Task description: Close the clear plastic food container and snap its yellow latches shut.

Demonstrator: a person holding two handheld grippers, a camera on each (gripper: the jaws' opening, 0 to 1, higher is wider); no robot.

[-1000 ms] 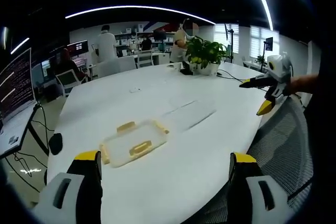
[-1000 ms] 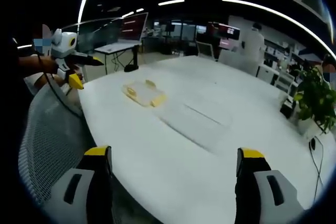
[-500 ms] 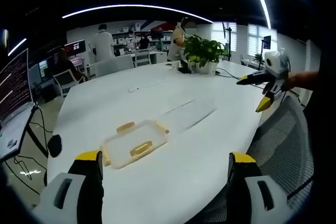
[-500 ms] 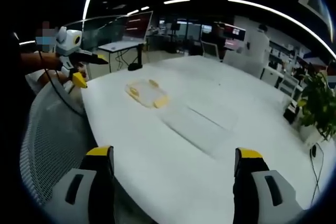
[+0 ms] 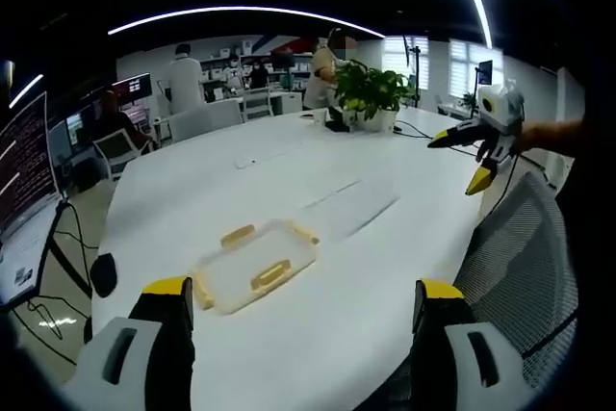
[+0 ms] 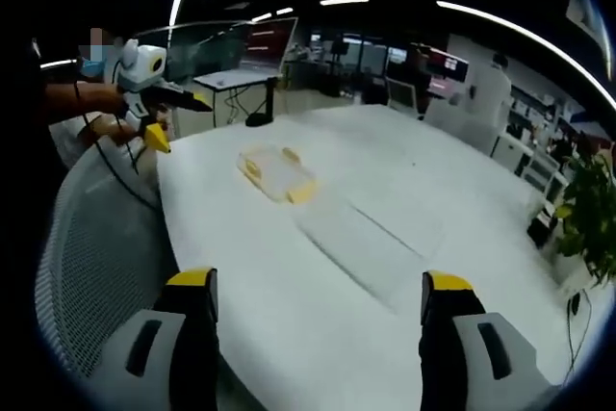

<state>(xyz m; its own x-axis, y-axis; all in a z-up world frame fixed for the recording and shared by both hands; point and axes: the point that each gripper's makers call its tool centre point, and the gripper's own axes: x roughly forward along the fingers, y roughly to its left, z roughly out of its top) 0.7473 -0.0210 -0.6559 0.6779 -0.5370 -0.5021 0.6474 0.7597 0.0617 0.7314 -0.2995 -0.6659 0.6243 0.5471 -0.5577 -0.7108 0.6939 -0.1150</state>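
Yellow-tipped fingers [image 5: 171, 288] of the left gripper [image 5: 298, 291] are seen spread wide apart at the bottom of the left gripper view, with nothing held between them. Just beyond them, on the white tabletop [image 5: 318, 334], the clear plastic food container [image 5: 255, 264] is found lying flat, with its yellow latches [image 5: 270, 274] seen along its edges; whether they are snapped cannot be told. A flat clear sheet [image 5: 351, 207] is laid on the tabletop beyond the container, apart from it. A mesh chair back [image 5: 525, 257] is seen to the right of the tabletop, and above it the right gripper [image 5: 472, 161] is held in the air, well apart from the container. A potted plant [image 5: 371, 93] is set at the far end of the tabletop, and monitors [image 5: 29, 151] are seen at the left.

In the right gripper view, the right gripper's [image 6: 318, 284] yellow-tipped fingers [image 6: 192, 281] are likewise held wide apart and empty above the near edge of the tabletop [image 6: 289, 324]. The container [image 6: 276, 173] is seen farther along the tabletop, with the clear sheet [image 6: 371, 238] between it and the fingers. The left gripper [image 6: 159, 117] is held by a hand [image 6: 125, 129] at the left, off the tabletop's edge, near the mesh chair back [image 6: 96, 238].
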